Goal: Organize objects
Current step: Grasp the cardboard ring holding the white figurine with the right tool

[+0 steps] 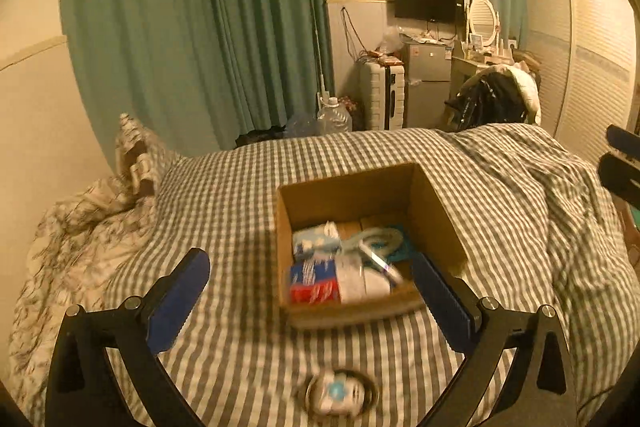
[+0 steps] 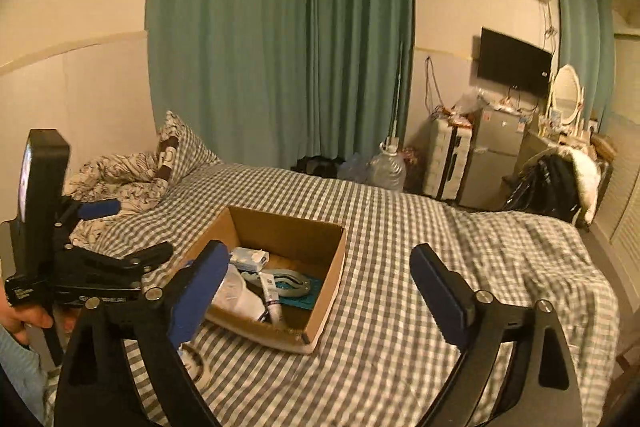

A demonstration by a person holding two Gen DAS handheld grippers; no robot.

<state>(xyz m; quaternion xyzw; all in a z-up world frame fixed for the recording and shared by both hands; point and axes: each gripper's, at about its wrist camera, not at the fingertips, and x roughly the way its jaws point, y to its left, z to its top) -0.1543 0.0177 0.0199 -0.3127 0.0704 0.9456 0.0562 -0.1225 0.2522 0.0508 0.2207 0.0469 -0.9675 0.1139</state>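
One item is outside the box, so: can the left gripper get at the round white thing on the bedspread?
Probably yes: the round white item lies bare on the checked bedspread, below the open left gripper, nothing covering it.

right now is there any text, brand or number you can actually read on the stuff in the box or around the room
None can be read.
Red and blue packet in the cardboard box: print is there, motion-blurred.
White tube in the box: small dark marks, too small.
Round item with a blue label on the checked bedspread: blurred.
Label on the left tool's handle: pale lettering, too small.
TV and fridge: marks too small.
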